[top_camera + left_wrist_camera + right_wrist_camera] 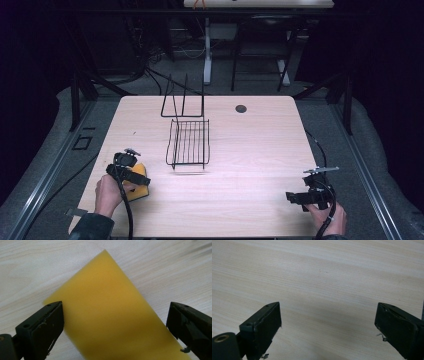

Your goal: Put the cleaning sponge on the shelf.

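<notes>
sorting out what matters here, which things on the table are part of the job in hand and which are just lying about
In the job:
- flat yellow foam sponge, lying on the table between the open jaws
- left gripper, straddling the sponge

Lying about:
- black wire rack, mid-table
- black bent-wire frame behind it
- right gripper, open over bare pale wooden table

The left hand (107, 192) held the left gripper (131, 172) low at the near left, its jaws spread wide apart. The right hand (327, 217) held the right gripper (300, 197) at the near right, pointing leftward, its jaws likewise wide apart with nothing between them.
</notes>
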Motion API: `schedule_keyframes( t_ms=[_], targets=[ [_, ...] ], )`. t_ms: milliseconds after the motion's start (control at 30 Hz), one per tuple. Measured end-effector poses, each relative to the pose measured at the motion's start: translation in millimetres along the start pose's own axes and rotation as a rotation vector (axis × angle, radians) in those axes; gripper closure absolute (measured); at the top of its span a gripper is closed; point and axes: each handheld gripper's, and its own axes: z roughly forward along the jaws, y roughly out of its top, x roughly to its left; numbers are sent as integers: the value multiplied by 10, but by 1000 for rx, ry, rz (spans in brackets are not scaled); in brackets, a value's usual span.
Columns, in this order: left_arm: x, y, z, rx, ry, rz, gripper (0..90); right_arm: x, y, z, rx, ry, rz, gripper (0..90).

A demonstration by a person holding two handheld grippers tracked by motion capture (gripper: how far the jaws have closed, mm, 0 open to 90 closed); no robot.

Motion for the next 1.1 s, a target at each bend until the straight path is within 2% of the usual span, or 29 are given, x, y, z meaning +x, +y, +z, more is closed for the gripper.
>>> schedule_keyframes(
  t_ms=[133,300,600,833,1100],
  targets=[
    [21,-17,-30,-24,-4,-14,48,10,1,5,6,6,0,69],
    [25,-16,-7,1,6,-15,19,8,1,8,12,7,1,74],
    [31,-26,19,8,8,-10,37,17,3,20,22,9,-3,85],
    [15,-32,57,9,11,7,68,28,3,25,26,19,-1,100],
    [-37,-48,56,8,31,64,179,26,5,31,20,14,-14,110]
  ],
)
